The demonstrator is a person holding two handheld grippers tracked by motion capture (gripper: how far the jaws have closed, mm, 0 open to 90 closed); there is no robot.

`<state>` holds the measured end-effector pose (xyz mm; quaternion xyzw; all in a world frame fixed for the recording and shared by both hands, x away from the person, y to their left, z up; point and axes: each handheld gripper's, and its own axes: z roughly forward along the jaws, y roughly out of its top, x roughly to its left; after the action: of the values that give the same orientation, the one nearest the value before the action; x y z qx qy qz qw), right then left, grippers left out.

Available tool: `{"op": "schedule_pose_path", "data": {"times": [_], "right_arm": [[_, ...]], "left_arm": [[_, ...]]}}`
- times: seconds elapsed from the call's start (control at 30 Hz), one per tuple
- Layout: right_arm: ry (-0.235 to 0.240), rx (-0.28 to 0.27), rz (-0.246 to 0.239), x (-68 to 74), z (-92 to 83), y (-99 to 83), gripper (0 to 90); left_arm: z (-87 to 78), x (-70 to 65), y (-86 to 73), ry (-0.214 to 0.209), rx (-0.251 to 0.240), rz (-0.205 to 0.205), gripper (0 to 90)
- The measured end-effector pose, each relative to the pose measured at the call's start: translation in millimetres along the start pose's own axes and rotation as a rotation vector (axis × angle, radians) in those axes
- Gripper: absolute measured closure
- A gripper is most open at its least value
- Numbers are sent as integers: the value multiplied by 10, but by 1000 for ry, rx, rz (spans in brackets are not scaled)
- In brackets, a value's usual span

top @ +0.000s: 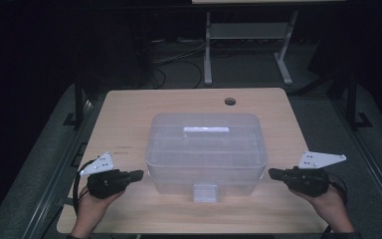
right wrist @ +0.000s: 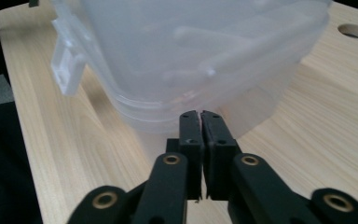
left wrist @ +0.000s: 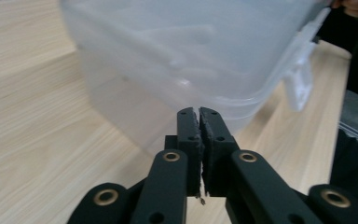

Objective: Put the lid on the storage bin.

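High view: one translucent plastic box (top: 206, 152) at the middle of the wooden table (top: 129, 124), lid on, one white latch tab (top: 205, 192) on the near wall facing the person.
Box position: between the two tools, nearer the front edge of the table than the back; resting flat.
Left tool (top: 138, 174): level with the box's left end, just beside it, tips aimed at the wall; pads pressed together with nothing between them, seen close up in the left gripper view (left wrist: 199, 113).
Right tool (top: 273, 173): mirrored at the box's right end, just beside the wall; pads likewise together on nothing, seen in the right gripper view (right wrist: 200, 115).
Contact: tips very close to the box rim in both gripper views; touching or a hair apart, cannot tell.
Hidden: box contents unreadable through the cloudy walls; faint inner ridges or dividers, not countable.
Cut off: both forearms by the bottom edge of the high view; box top by the upper edge in both gripper views.
Hard to make out: dark surroundings beyond the table, cables and a grey frame on the floor barely legible; small print on the table left of the box illegible.
Counts: two tools, two hands, two grey three-cornered plates (top: 97, 163), one box, one latch tab, one round hole (top: 230, 101) in the table near its far edge.
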<state>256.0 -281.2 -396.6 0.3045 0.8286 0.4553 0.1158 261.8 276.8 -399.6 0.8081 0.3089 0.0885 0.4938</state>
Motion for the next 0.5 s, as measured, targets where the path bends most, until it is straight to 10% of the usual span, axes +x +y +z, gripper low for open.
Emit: {"op": "schedule_pose_path", "data": {"times": [0.5], "right_arm": [[-174, 41, 90, -220, 108, -225, 374]], "left_arm": [[-55, 292, -188, 179, 100, -67, 437]]}}
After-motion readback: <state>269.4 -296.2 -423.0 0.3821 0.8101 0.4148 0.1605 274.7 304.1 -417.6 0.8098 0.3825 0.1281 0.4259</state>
